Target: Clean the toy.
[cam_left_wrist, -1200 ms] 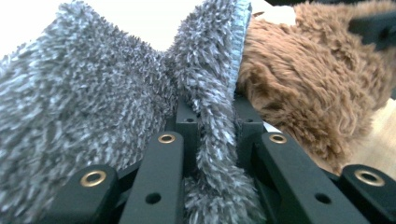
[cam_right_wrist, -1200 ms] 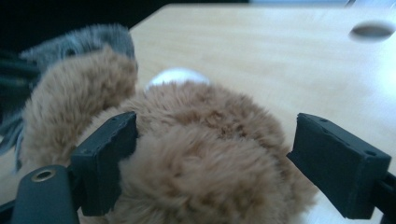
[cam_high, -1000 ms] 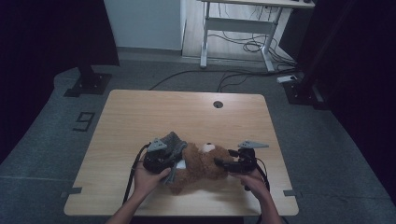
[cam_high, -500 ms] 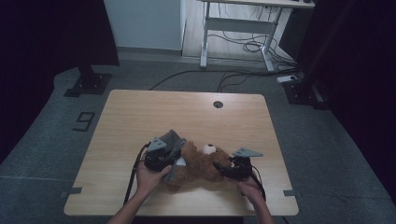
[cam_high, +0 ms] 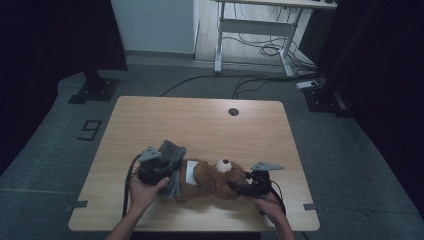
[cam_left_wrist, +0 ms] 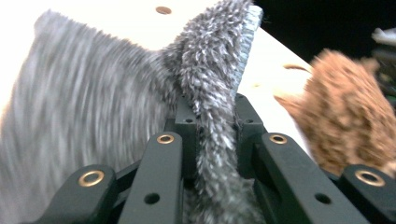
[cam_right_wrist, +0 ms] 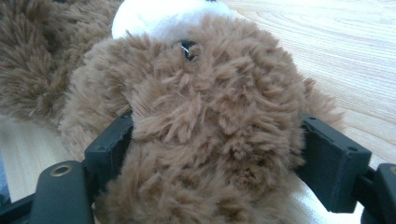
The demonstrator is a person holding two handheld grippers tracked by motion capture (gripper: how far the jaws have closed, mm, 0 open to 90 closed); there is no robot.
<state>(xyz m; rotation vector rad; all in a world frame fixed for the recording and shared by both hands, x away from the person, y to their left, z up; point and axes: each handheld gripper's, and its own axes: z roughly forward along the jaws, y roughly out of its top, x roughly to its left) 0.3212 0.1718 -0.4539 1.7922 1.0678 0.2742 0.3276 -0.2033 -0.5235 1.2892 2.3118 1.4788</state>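
Near the tabletop's (cam_high: 150,115) front edge: left gripper (cam_left_wrist: 210,121) pinching soft grey cloth (cam_left_wrist: 93,102); right gripper (cam_right_wrist: 219,158), just reopening, straddling light, squashy teddy bear's (cam_high: 210,177) head.

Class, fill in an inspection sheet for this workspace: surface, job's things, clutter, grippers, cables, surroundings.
Surface: wooden table, round hole near far edge.
Job's things: brown teddy bear lying on the table; grey fuzzy cloth at its left end.
Clutter: nothing seen.
Grippers: left gripper shut on a fold of the cloth; right gripper around the bear's head, jaws just opening wider.
Cables: one trails from each gripper; more lie on the floor beyond.
Surroundings: grey carpet, white desk frame, dark stands.
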